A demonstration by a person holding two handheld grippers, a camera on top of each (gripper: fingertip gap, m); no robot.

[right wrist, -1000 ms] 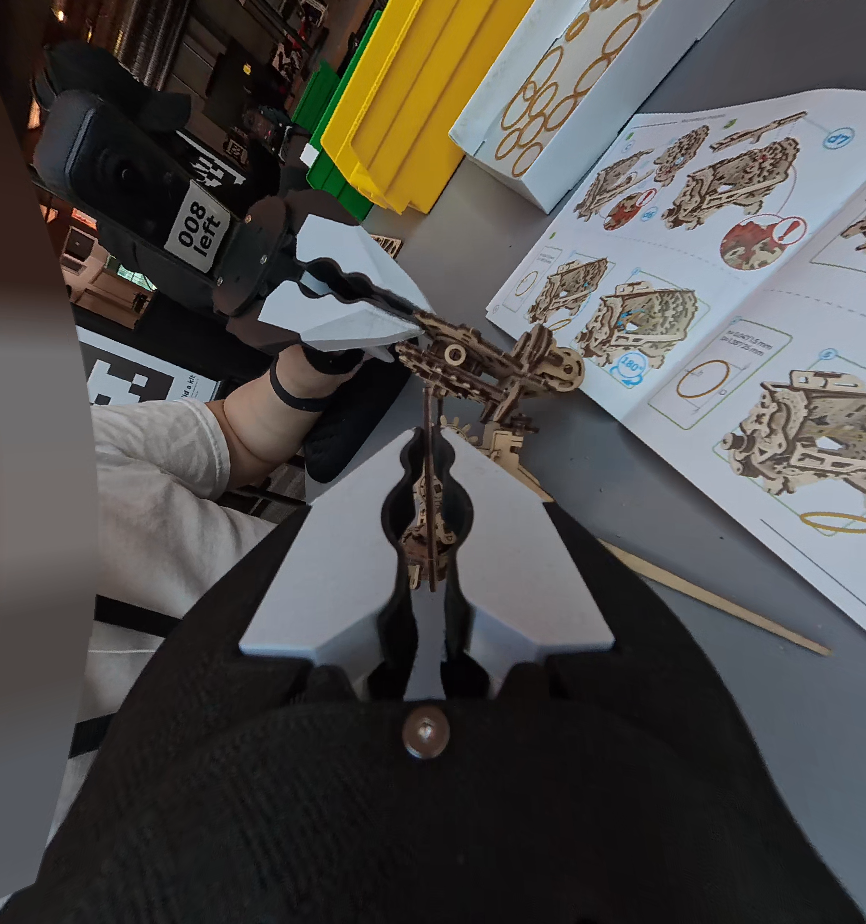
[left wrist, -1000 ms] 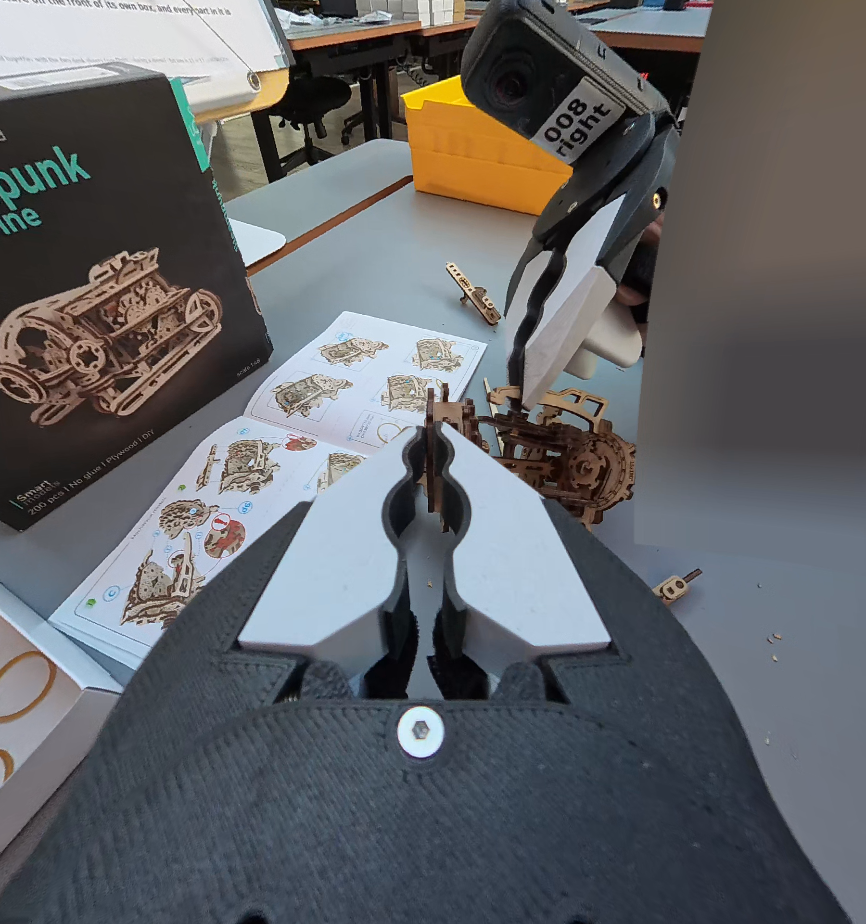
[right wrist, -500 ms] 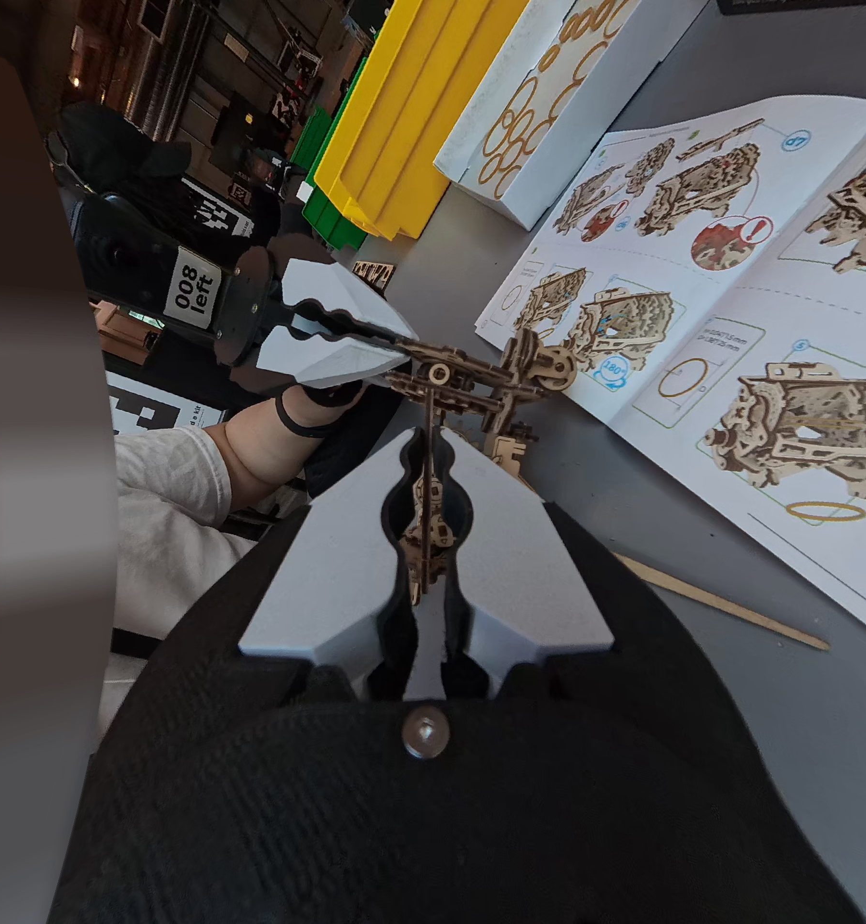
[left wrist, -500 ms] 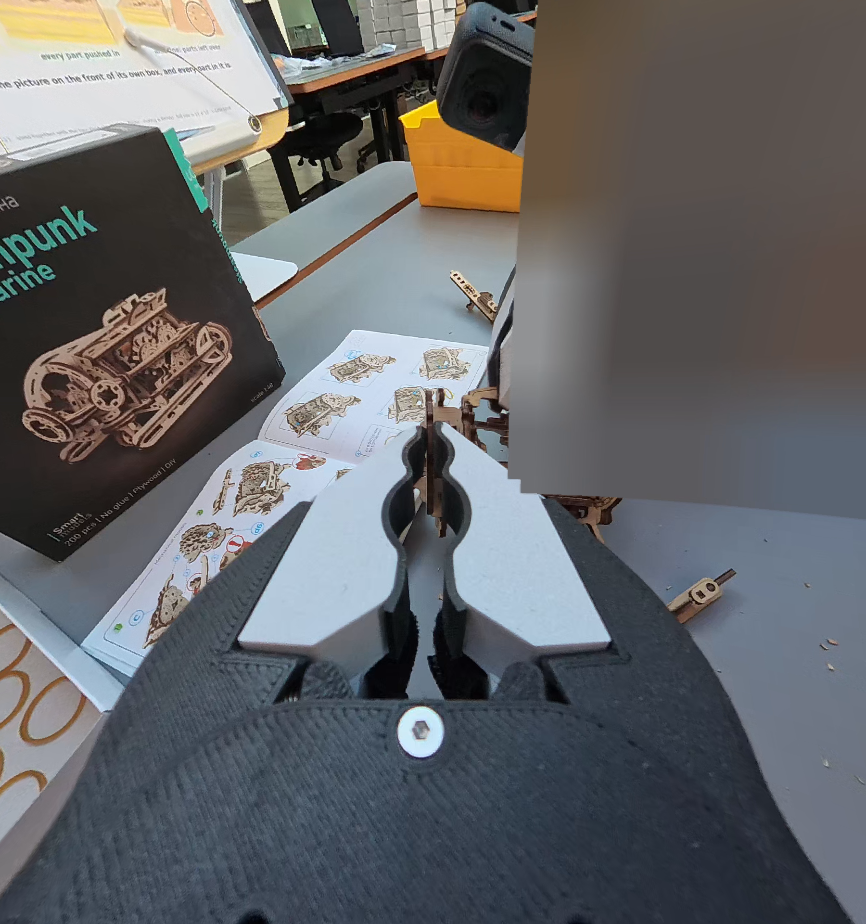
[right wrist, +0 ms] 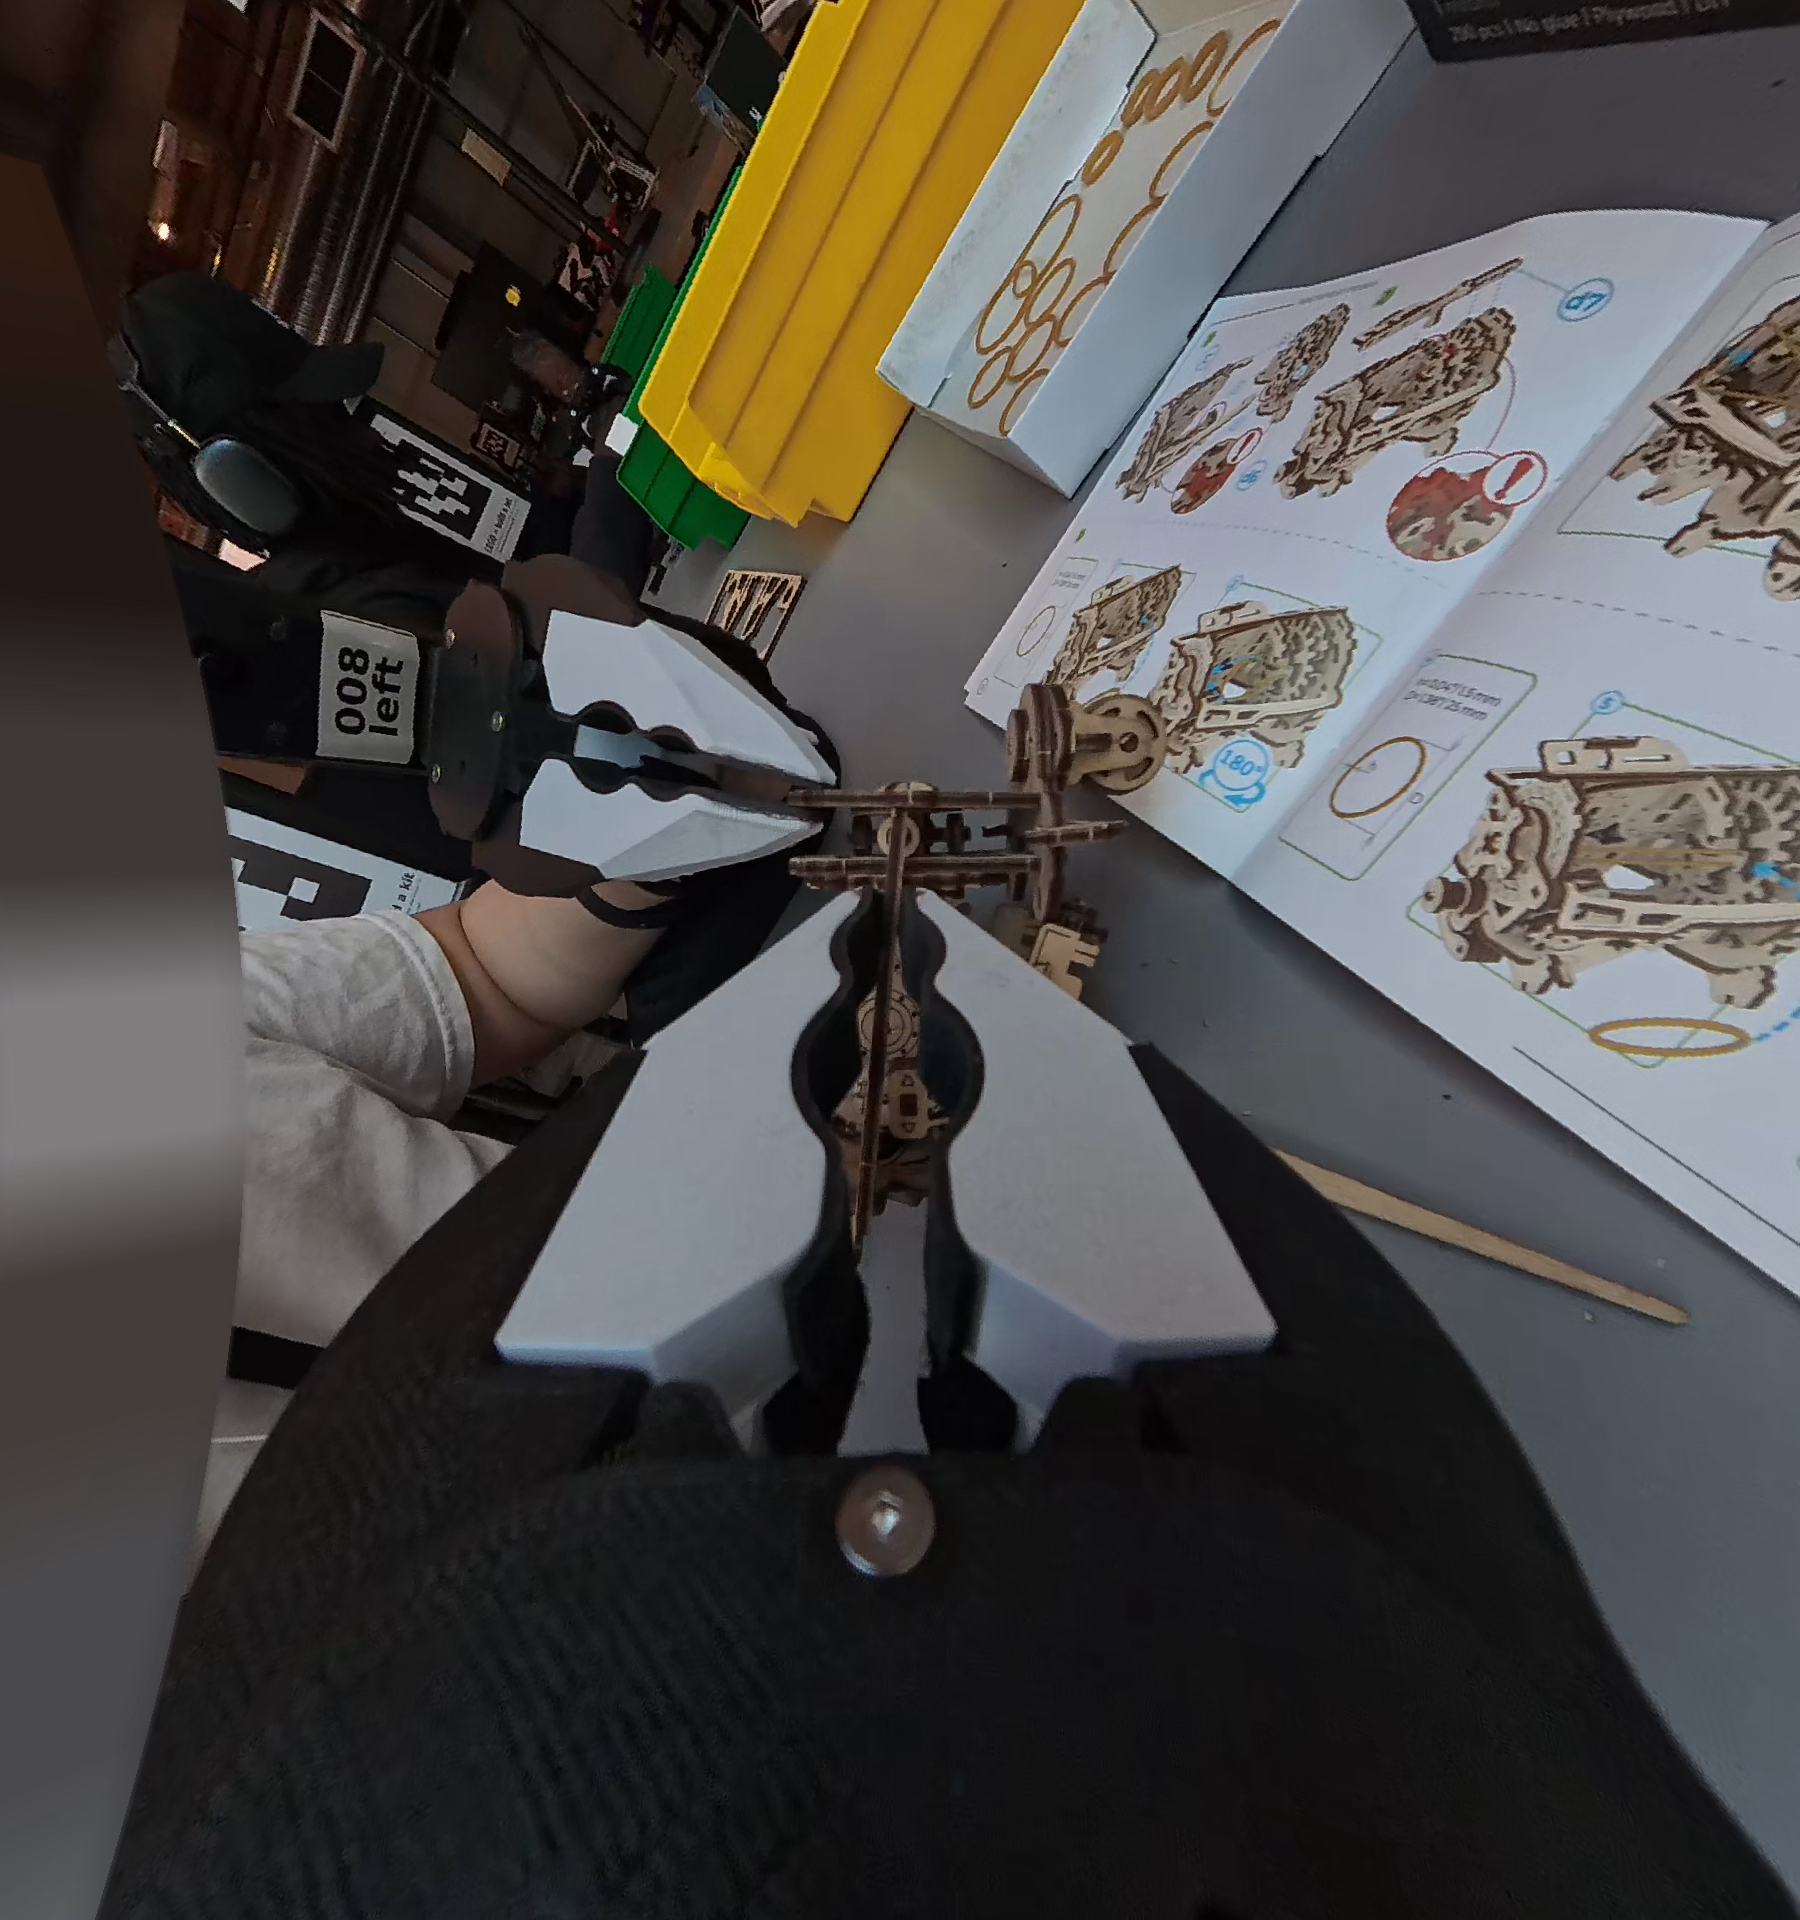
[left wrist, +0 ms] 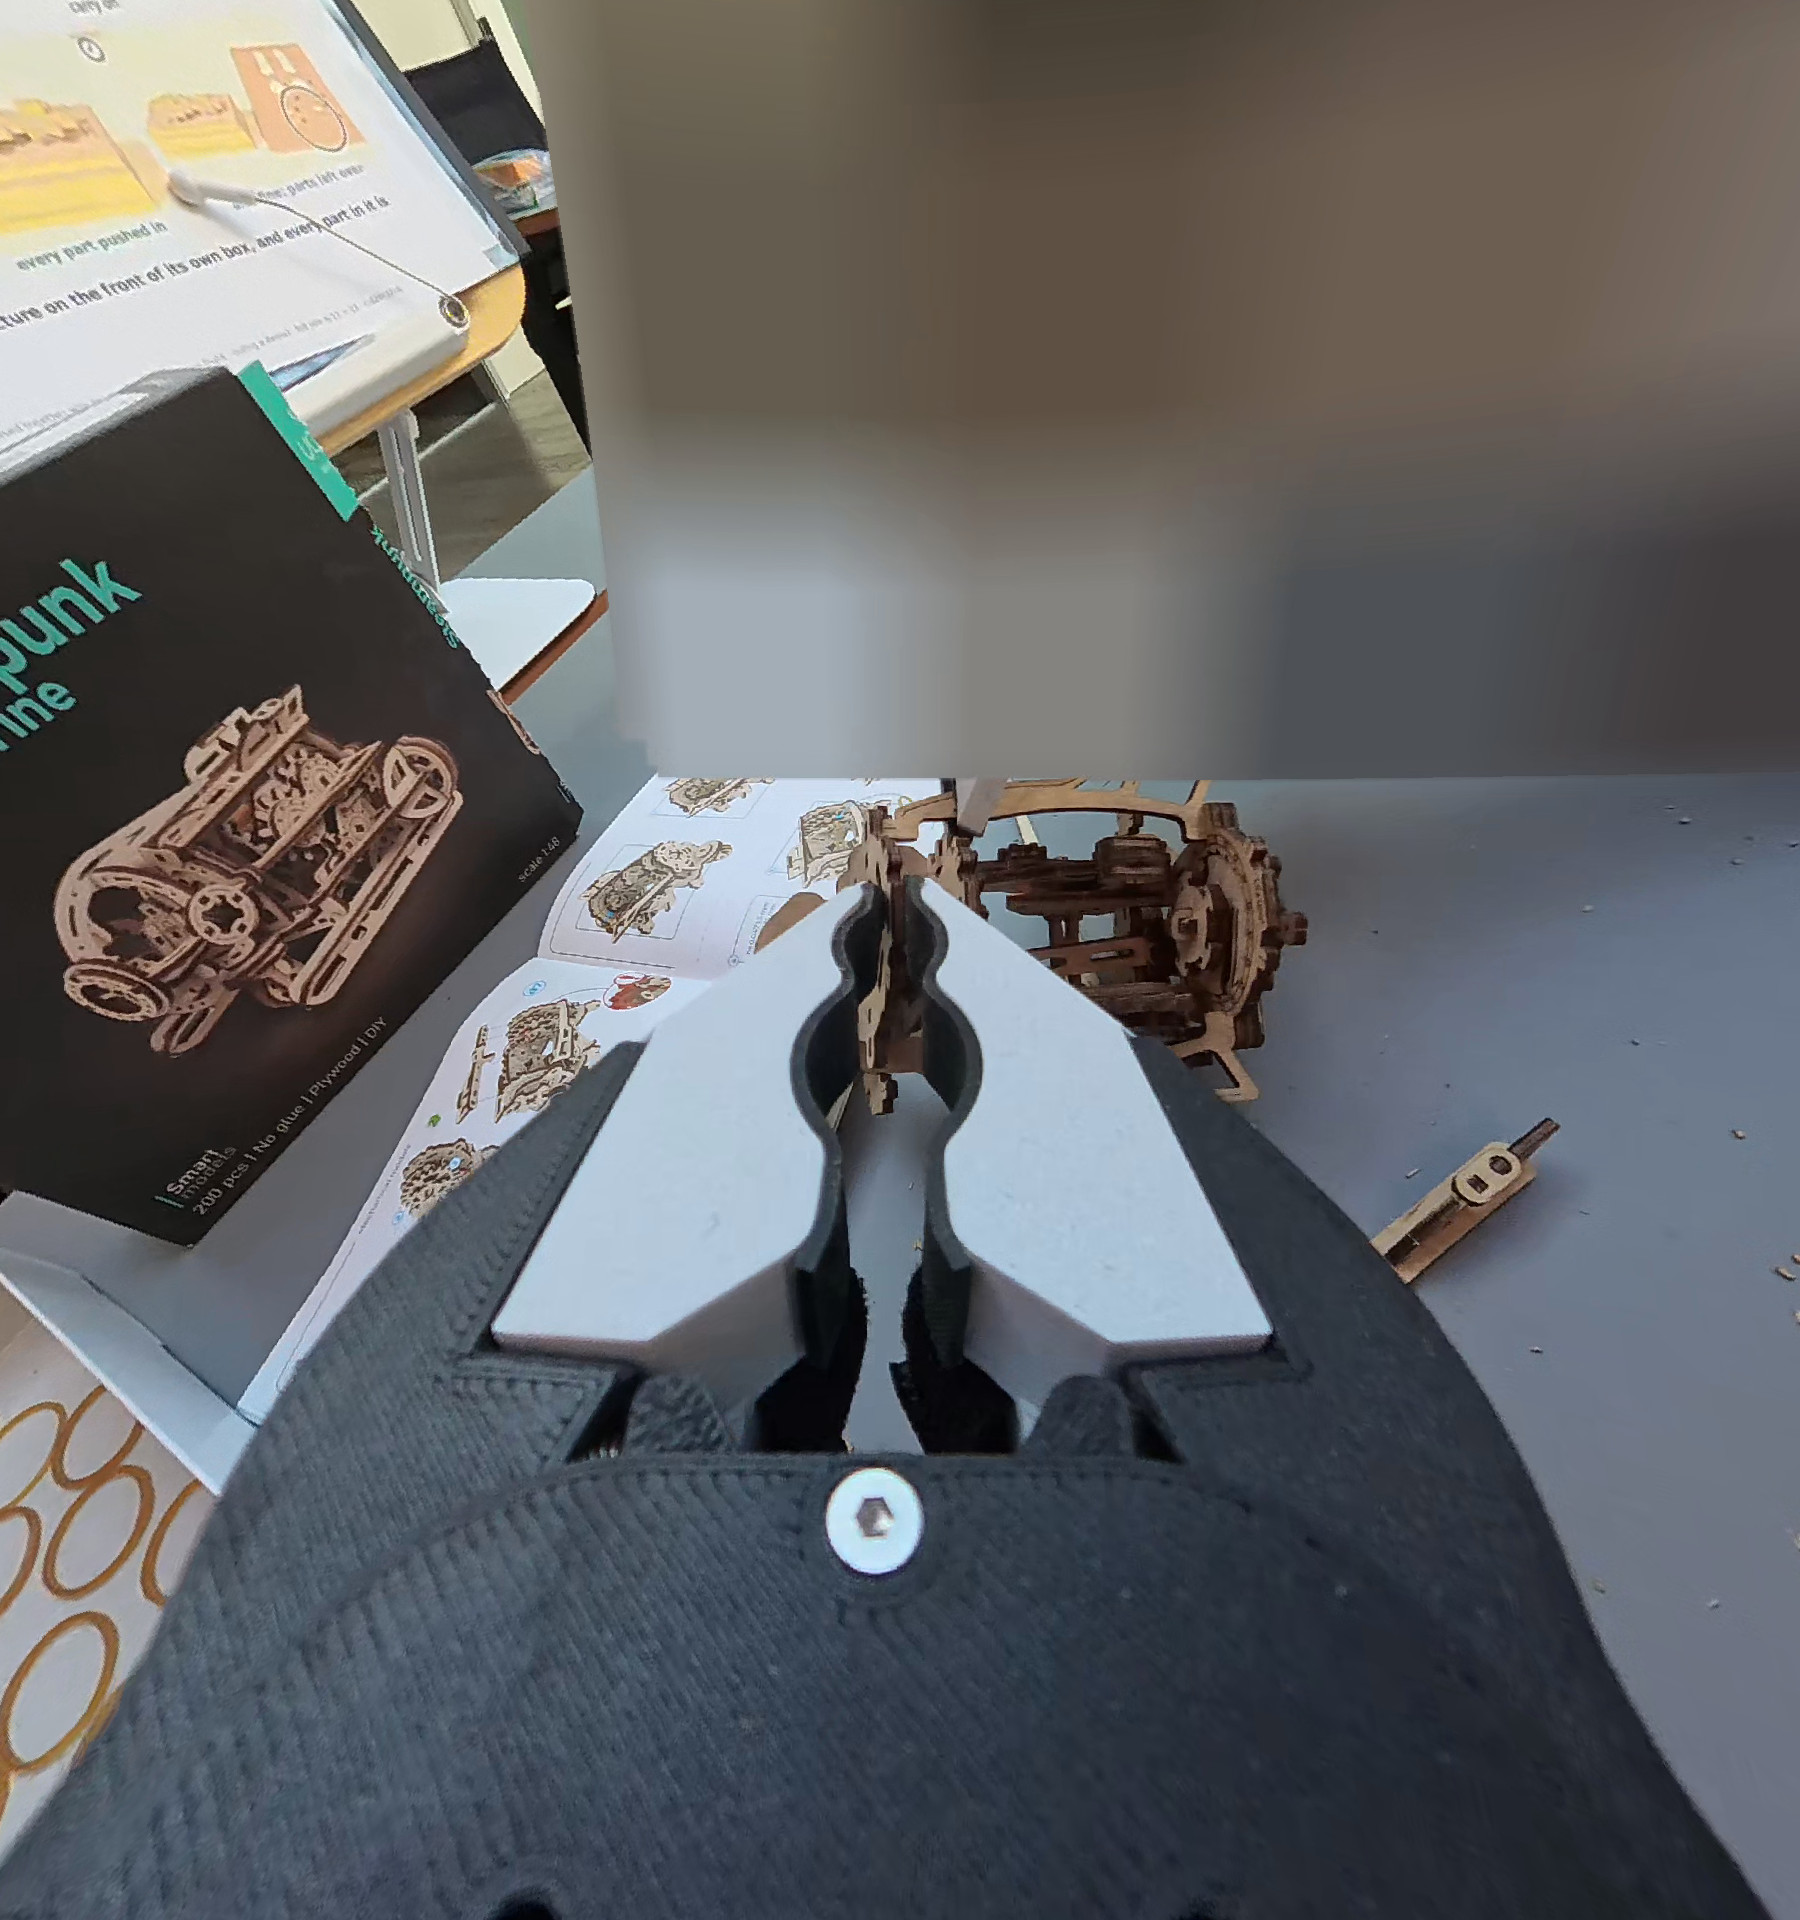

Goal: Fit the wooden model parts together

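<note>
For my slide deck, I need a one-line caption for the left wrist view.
Left gripper shut on the wooden model above a grey table, with the open instruction booklet and black box alongside.

Lettering on box (left wrist: pixel 252 790), booklet (right wrist: pixel 1498 644)

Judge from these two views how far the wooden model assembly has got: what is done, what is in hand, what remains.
Done: a geared wooden model already stands partly built on the grey table.

In hand: the left gripper and the right gripper are each shut on a plate of that model.

Left: a loose wooden link and a thin stick lie unused, so fitting is unfinished.
</note>
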